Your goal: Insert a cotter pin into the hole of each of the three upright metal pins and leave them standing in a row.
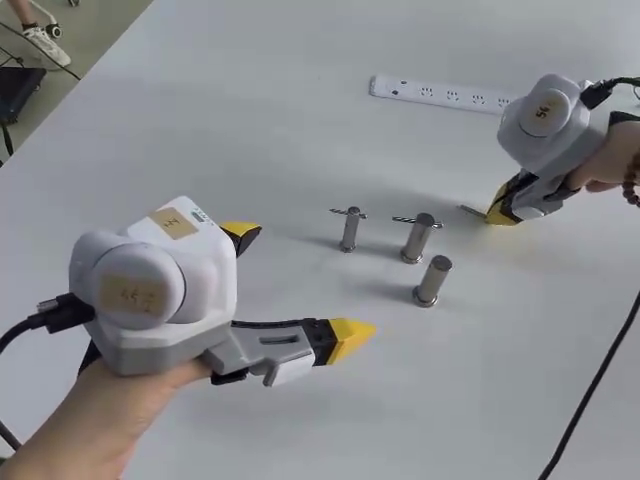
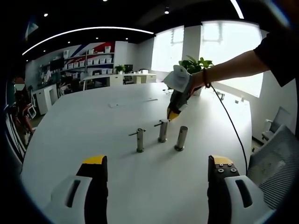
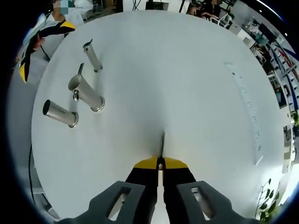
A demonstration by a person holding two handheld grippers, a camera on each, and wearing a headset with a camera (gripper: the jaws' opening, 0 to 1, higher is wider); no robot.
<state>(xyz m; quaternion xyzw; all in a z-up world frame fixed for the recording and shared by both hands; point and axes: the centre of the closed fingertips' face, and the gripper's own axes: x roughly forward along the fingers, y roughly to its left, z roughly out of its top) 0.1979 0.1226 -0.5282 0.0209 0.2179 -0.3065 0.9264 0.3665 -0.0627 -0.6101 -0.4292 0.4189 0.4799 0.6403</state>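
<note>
Right gripper (image 3: 160, 163), jaws pressed on a cotter pin (image 3: 162, 142) that juts forward along them, lies right of the upright bare pin (image 1: 432, 280), its axis aimed past that pin's far side; left gripper (image 2: 157, 161), spread and empty, hovers at the pin's left.

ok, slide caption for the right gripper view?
Right gripper shut on thin metal cotter pin; bare cylindrical steel pin stands at left.
</note>
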